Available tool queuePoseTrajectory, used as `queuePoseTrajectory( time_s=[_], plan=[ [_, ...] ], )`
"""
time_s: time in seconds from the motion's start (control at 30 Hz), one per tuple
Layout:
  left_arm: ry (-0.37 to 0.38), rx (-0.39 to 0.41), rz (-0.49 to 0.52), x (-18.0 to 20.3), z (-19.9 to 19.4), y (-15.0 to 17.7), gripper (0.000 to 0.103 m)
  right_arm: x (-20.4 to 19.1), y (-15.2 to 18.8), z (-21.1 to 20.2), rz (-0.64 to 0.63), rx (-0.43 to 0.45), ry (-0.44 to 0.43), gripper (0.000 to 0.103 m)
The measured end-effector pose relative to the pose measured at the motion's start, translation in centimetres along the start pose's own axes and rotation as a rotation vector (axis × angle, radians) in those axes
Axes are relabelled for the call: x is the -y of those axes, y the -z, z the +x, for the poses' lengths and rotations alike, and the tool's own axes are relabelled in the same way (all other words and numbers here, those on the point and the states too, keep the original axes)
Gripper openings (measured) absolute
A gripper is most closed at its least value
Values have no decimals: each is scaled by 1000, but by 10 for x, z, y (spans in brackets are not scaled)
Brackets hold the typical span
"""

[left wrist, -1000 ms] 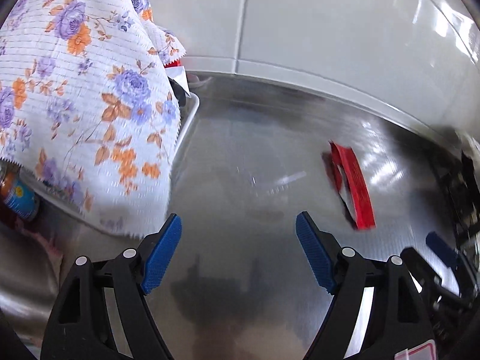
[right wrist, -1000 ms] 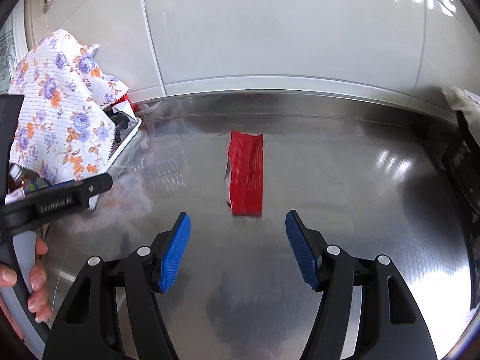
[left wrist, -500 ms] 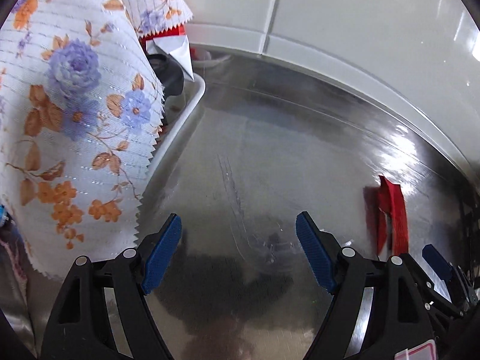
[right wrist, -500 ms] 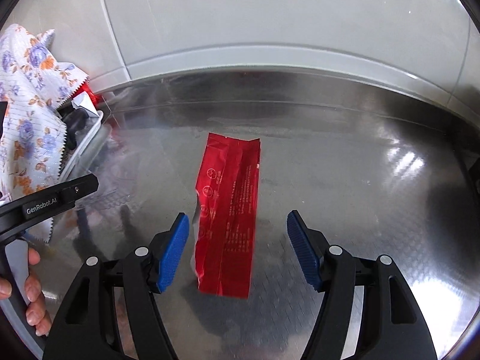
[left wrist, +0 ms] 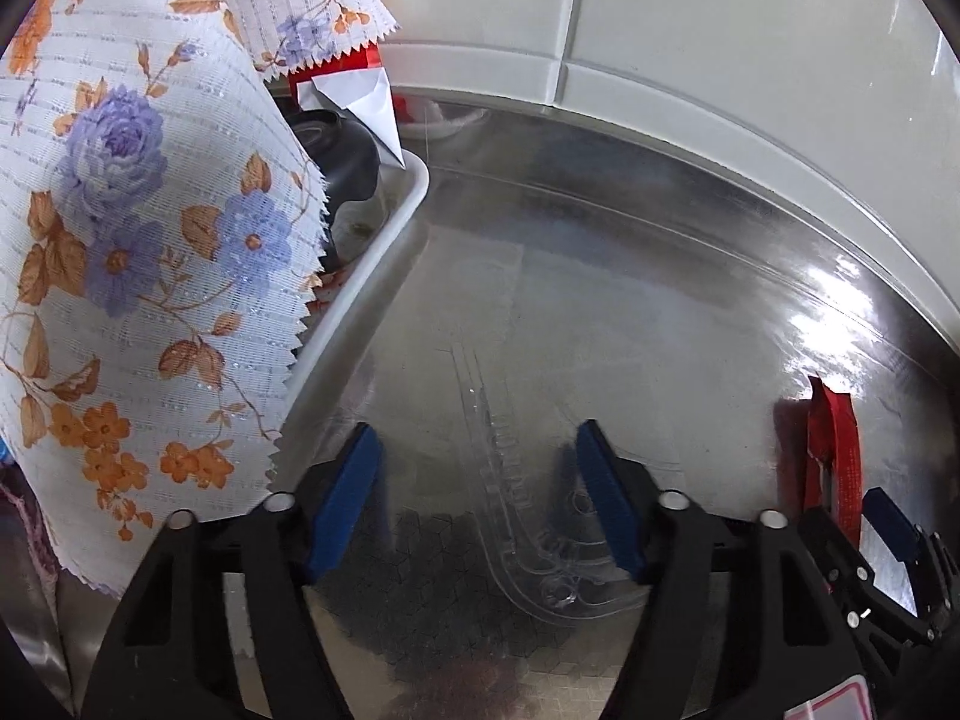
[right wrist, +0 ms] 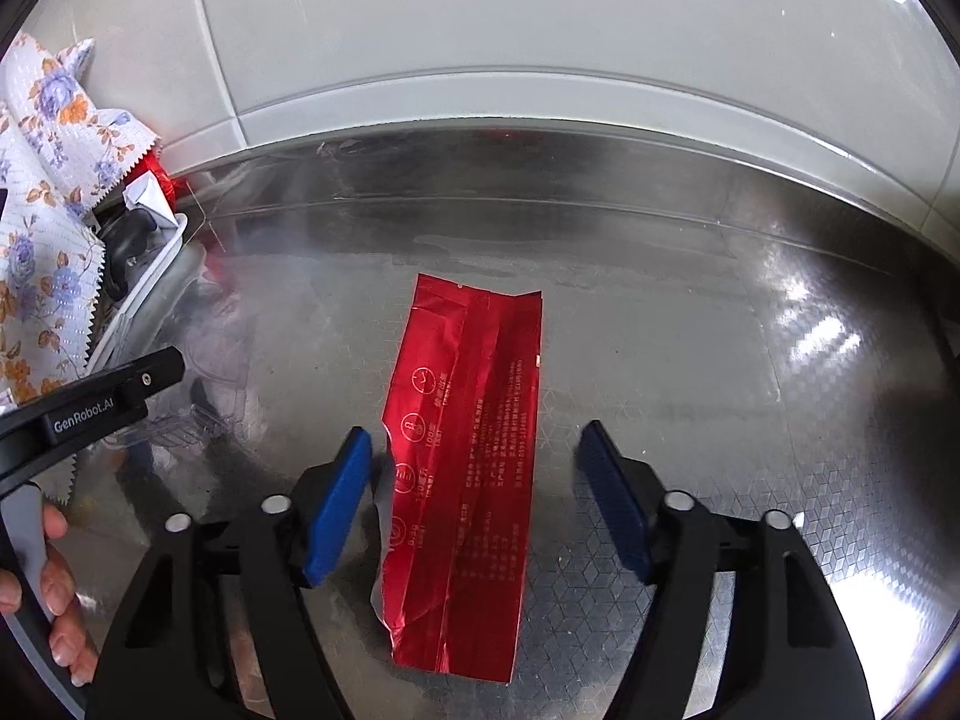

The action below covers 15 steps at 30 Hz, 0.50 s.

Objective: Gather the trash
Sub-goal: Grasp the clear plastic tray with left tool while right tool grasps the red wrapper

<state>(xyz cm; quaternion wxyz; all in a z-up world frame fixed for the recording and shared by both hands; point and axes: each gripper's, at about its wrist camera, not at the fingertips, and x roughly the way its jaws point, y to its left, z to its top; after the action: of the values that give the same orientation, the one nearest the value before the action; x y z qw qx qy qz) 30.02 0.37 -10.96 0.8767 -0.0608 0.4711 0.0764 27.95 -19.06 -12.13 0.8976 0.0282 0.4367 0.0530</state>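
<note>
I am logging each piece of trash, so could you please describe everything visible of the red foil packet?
The red foil packet is a long, flat, creased pouch of shiny red foil with small printed text and round icons, its silvery lining showing along a torn left edge. It lies flat on the patterned steel counter, lengthwise between the closing blue pads of the right tool, which do not yet press on it.

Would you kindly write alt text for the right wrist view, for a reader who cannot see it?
A flat red foil wrapper lies on a steel counter between the closing blue pads of the right gripper, not yet pinched. At left, a hand holds the left gripper beside a white tray draped with floral cloth.
</note>
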Motion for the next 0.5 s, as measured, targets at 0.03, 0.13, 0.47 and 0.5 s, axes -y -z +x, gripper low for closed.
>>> queuePoseTrajectory(
  time_s=[0.03, 0.13, 0.47, 0.5],
  plan=[
    [1, 2, -1, 1, 2, -2, 52, 0, 1, -2, -7, 7, -2, 49],
    [4, 7, -7, -5, -2, -3, 27, 4, 0, -3, 7, 10, -17, 44],
    [90, 48, -26, -13, -22, 5, 11, 15, 5, -12, 47, 6, -35, 37],
    [98, 57, -23, -12, -27, 7, 11, 15, 5, -12, 48, 6, -34, 37]
  ],
)
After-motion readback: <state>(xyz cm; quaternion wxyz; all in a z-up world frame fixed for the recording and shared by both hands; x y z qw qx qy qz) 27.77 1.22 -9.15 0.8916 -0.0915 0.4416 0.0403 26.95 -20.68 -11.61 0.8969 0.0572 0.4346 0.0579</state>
